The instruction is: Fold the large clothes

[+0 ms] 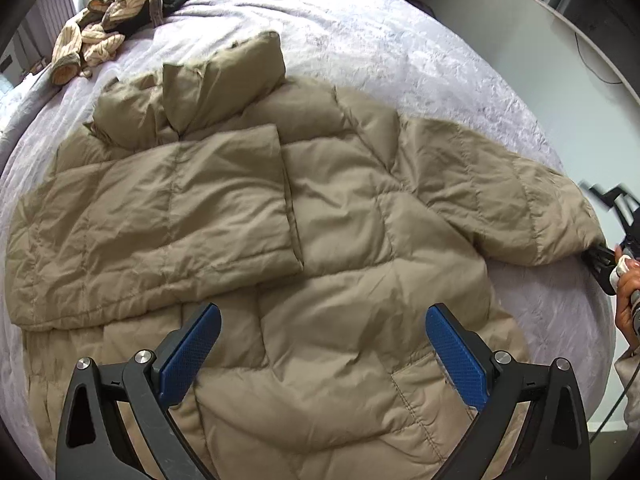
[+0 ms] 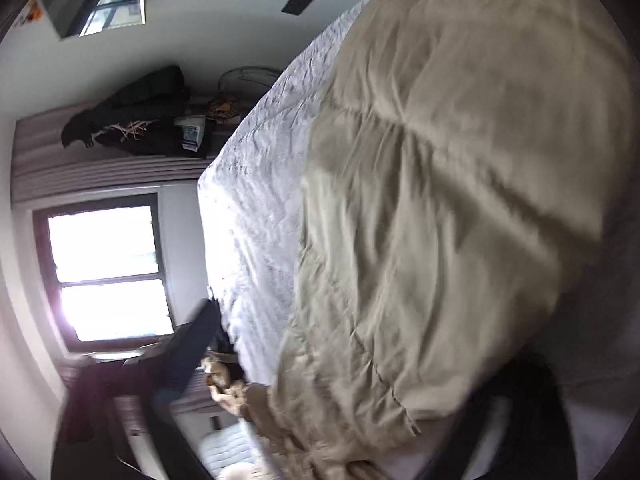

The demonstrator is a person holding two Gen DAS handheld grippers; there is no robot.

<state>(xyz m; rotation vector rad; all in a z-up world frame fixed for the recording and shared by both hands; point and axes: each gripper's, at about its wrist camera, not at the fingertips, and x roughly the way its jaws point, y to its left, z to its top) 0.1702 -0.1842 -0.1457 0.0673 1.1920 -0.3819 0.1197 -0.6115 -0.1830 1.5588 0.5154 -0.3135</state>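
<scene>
Khaki quilted puffer jacket [image 1: 320, 208] lies spread across the bed [image 1: 400, 48], which is covered by a pale lilac crinkled bedspread. One of the jacket's sleeves [image 1: 160, 216] is folded flat over the chest, its cuff edge ending near the middle of the garment, and the padded hood [image 1: 224, 80] stands up in a bunched heap at the far end. The other sleeve [image 1: 500, 200] stretches out toward the right edge of the bed.

The left gripper [image 1: 322, 356] hangs over the lower part of the jacket with its two blue-padded fingers [image 1: 188, 360] spread wide and nothing between them; they do not appear to touch the fabric.

At the cuff of the outstretched sleeve, the right gripper [image 1: 600, 260] sits at the very edge of the left wrist view, with a hand [image 1: 628, 300] around its handle. Its black fingers meet the cuff end, but blur and the frame edge leave it unclear whether they are clamped on the cloth. In the right wrist view the picture is rolled sideways and smeared; the khaki sleeve [image 2: 460, 200] fills most of it and covers the space between the fingers, only one dark finger [image 2: 192, 344] showing clearly, so the grip cannot be told there either.

A heap of cream striped and black clothes [image 1: 120, 12] lies at the far left corner of the bed, well apart from the jacket.
</scene>
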